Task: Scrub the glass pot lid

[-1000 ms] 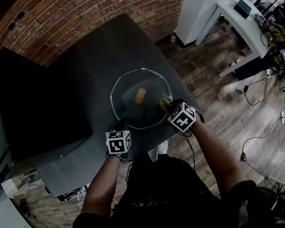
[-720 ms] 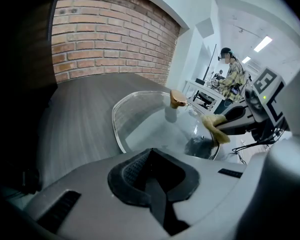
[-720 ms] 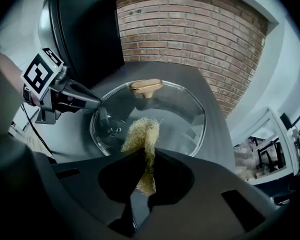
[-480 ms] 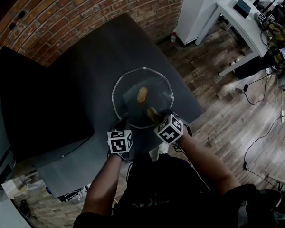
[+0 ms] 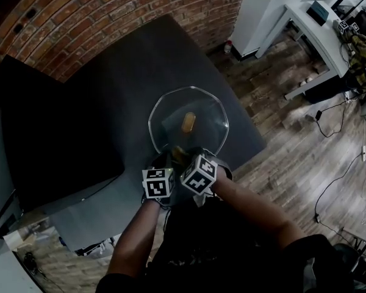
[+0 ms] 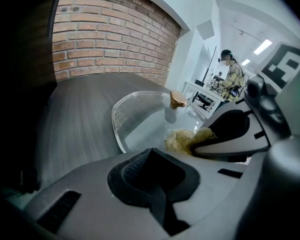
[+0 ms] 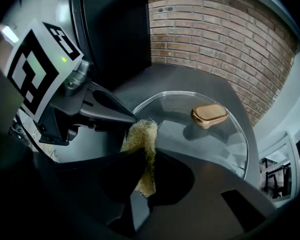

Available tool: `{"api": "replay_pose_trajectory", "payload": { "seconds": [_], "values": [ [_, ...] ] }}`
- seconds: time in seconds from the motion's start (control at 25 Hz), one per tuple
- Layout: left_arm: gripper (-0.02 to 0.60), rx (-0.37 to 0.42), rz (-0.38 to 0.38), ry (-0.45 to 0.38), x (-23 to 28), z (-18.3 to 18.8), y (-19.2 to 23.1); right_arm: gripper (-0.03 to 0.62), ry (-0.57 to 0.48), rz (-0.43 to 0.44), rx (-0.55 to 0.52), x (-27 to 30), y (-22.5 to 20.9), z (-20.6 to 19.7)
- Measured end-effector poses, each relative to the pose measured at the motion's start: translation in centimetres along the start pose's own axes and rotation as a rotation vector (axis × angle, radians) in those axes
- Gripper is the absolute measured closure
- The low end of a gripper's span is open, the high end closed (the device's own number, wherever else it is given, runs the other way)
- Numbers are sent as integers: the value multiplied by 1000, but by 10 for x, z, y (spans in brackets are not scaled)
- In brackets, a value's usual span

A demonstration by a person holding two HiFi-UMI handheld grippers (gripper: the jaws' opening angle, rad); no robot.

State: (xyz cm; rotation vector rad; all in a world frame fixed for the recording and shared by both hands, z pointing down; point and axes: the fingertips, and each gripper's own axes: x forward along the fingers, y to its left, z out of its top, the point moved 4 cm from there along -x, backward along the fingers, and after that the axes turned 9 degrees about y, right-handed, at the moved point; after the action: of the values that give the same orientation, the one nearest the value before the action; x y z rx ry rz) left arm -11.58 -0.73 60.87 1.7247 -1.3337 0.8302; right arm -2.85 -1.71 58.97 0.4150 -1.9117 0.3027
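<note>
The round glass pot lid [image 5: 208, 112] lies flat on the dark table, its tan knob [image 5: 188, 122] at the centre. My left gripper [image 5: 161, 162] sits at the lid's near rim, jaws shut on the edge; in the left gripper view the rim [image 6: 121, 143] runs in under the closed pads [image 6: 150, 180]. My right gripper [image 5: 182, 155] is shut on a yellowish fibrous scrubber [image 7: 142, 140], which presses on the glass [image 7: 210, 139] right beside the left gripper [image 7: 131, 118]. The scrubber [image 6: 186, 139] and the knob [image 6: 178, 99] also show in the left gripper view.
The lid sits near the right front edge of the dark grey table [image 5: 128, 60]. A big black panel [image 5: 55, 139] covers the table's left part. A brick wall [image 5: 110, 5] runs behind. A white desk [image 5: 311, 23] and a person [image 6: 232, 76] stand across the wooden floor.
My right gripper has slid the scrubber leftwards along the lid's near part, from the right rim to just beside the left gripper. The left gripper has stayed at the rim.
</note>
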Motion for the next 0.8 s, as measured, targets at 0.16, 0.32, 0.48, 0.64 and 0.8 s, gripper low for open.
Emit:
{"api": "replay_pose_trajectory", "payload": {
  "seconds": [0.16,0.32,0.48,0.64,0.8],
  "values": [
    [548,-9,-9,2,0,1,-1,546,-13,8,-33,8,9,8],
    [548,-3,-13,6,-1,2,-2,546,-30,25,-5,8,9,8],
    [548,14,-3,22,-1,2,-1,546,-61,53,30,9,8,7],
    [548,16,-6,3,-6,3,-3,546,-159,125,139,-1,3,4],
    [548,34,-4,-124,-27,17,-12,546,-311,121,196,-29,-11,5]
  ]
}}
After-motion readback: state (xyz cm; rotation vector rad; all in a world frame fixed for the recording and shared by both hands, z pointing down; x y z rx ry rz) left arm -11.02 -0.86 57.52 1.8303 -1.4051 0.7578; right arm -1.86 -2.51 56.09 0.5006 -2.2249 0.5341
